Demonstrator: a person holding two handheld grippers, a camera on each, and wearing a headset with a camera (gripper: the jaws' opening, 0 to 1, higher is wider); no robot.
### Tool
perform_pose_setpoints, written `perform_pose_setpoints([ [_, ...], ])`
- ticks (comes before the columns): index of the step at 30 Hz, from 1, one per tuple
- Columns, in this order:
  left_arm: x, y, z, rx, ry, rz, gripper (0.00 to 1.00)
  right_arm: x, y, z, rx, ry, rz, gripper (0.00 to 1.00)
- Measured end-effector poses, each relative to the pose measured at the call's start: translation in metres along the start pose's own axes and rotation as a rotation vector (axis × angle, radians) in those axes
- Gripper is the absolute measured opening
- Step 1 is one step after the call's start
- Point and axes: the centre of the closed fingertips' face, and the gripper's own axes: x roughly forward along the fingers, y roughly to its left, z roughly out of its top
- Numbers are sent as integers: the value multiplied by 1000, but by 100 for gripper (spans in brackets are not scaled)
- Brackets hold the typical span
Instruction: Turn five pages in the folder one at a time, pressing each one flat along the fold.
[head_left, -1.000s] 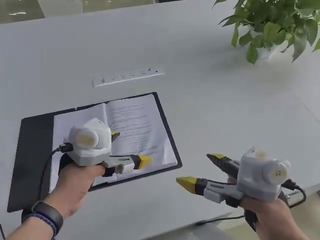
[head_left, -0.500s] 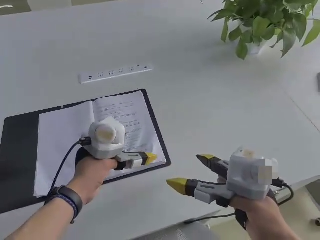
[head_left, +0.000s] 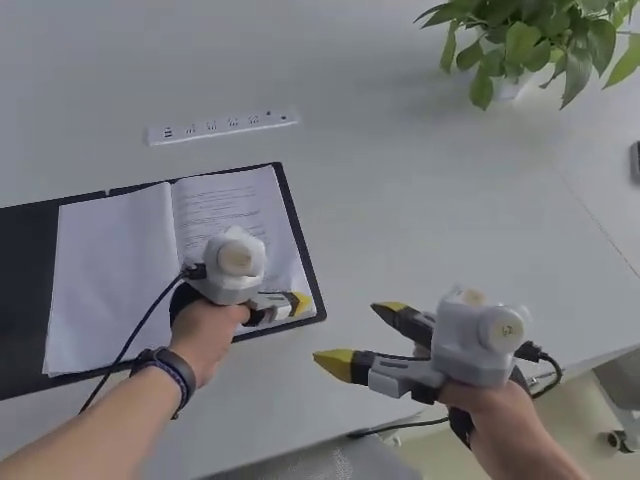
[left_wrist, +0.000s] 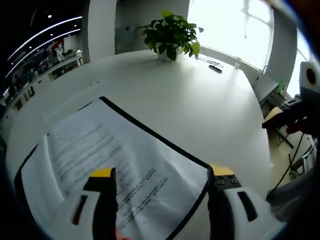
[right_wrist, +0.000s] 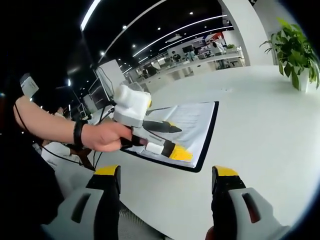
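left gripper (head_left: 285, 302) jaws spread; over folder (head_left: 110, 270) right-page corner | right gripper (head_left: 360, 337) jaws spread; above table (head_left: 420, 180) beside folder

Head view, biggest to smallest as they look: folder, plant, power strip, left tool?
1. folder: largest
2. plant, though cropped by the frame
3. power strip and left tool: about alike; the tool sits nearer the camera, so unranked

We see a white counter (head_left: 430, 200) carrying 1 open black folder (head_left: 110, 270) near its front edge. 1 white power strip (head_left: 222, 126) lies just beyond the folder, and 1 potted plant (head_left: 530, 45) stands well apart at the far right.
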Motion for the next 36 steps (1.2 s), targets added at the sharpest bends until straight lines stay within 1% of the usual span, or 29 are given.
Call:
perform_pose_setpoints([
  [2,1,6,-13,73,59,43,72,1,-1,2,-4,1,5,74],
  [3,3,3,-14,53,44,38,73,2,-2,4,0,-2,8,74],
  [4,2,3,-12,50,34,38,73,2,-3,5,3,-6,8,74],
  [9,2,5,-11,59,35,37,72,7,-7,6,29,-19,14,73],
  [15,0,9,-11,57,31,30,66,12,-10,4,36,-14,21,71],
  [19,-1,10,-11,54,28,24,64,15,-13,7,67,-35,22,70],
  [22,-1,11,-10,49,25,24,62,19,-15,11,67,-35,23,69],
  [26,-1,10,-10,50,26,25,62,28,-19,18,70,-43,36,69],
  [29,-1,11,-10,50,25,24,62,36,-25,22,77,-47,39,66],
  [34,-1,10,-10,51,26,23,62,57,-35,25,125,-46,59,64],
  [36,-1,10,-10,51,26,23,62,63,-38,27,129,-45,63,63],
])
